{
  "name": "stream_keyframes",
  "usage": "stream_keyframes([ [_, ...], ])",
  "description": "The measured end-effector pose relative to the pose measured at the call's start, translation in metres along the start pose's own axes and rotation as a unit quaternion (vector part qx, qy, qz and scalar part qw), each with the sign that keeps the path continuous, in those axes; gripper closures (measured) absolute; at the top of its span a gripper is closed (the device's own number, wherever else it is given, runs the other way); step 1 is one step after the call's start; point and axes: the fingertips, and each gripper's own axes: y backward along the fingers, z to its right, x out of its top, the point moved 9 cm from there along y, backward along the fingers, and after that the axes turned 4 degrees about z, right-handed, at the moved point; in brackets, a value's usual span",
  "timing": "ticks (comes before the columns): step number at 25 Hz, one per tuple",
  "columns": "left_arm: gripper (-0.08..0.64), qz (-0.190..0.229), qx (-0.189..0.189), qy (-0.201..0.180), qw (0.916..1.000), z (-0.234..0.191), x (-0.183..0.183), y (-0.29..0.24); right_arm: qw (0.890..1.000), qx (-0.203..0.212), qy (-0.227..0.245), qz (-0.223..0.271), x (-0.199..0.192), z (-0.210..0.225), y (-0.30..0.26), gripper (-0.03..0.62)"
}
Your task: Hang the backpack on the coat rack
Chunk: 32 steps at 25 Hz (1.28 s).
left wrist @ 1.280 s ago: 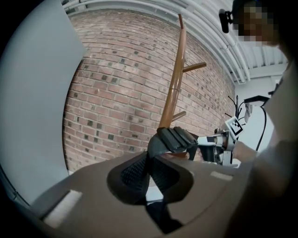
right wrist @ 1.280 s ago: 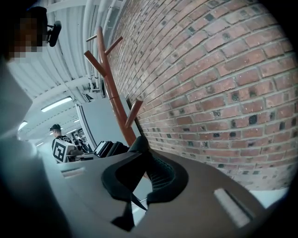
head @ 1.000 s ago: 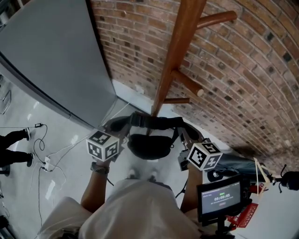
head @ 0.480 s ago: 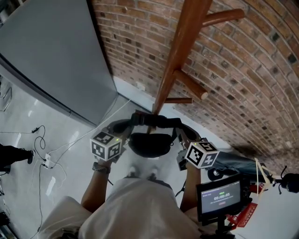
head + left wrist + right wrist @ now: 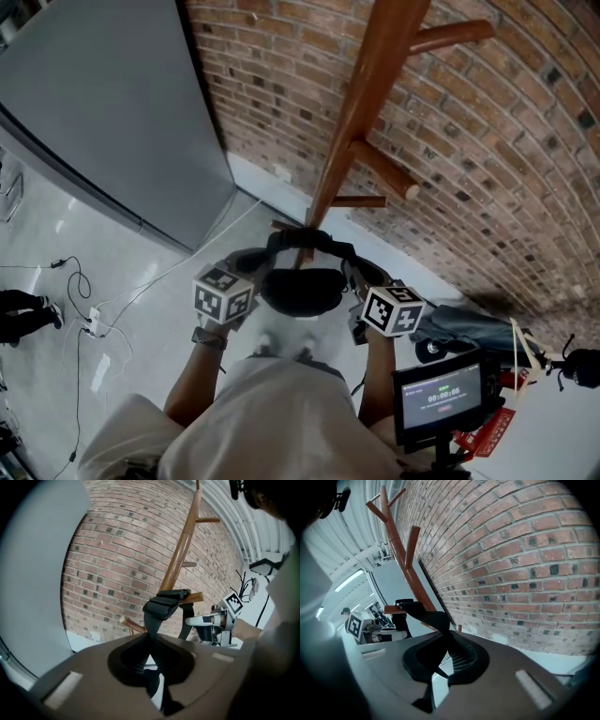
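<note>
A black backpack (image 5: 302,291) hangs between my two grippers, right in front of the wooden coat rack (image 5: 361,112). Its black straps (image 5: 305,242) arch over a short low peg (image 5: 196,597) on the rack's pole. My left gripper (image 5: 246,277) is shut on the left strap (image 5: 161,605), which rises straight out of the closed jaws. My right gripper (image 5: 364,298) is shut on the right strap (image 5: 431,618) in the same way. Higher pegs (image 5: 384,171) stick out bare above the straps. The fingertips are hidden by the bag in the head view.
A brick wall (image 5: 506,159) stands behind the rack and a grey panel (image 5: 103,112) to its left. Cables (image 5: 89,319) trail over the glossy floor at the left. A grey bundle (image 5: 459,328) and a small screen on a stand (image 5: 441,398) are at the lower right.
Both grippers have sunk and drawn closer together, and the backpack came down with them. The straps now sit lower against the rack's pole.
</note>
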Motion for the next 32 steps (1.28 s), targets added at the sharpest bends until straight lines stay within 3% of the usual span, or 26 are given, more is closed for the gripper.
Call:
stream_keyframes([
  [18,0.555,-0.037,-0.008,-0.003,0.9993,0.001,-0.024,-0.028,0.999,0.023,0.003,-0.048,-0.028,-0.003,-0.033,0.584],
  [27,0.555,-0.051,-0.005,-0.026,0.9984,0.003,-0.030,-0.040,0.997,0.039,0.015,-0.067,-0.032,-0.008,-0.051,0.584],
  [32,0.555,-0.063,-0.007,-0.064,0.9959,0.003,-0.031,-0.052,0.995,0.059,0.009,-0.075,-0.035,-0.011,-0.065,0.580],
])
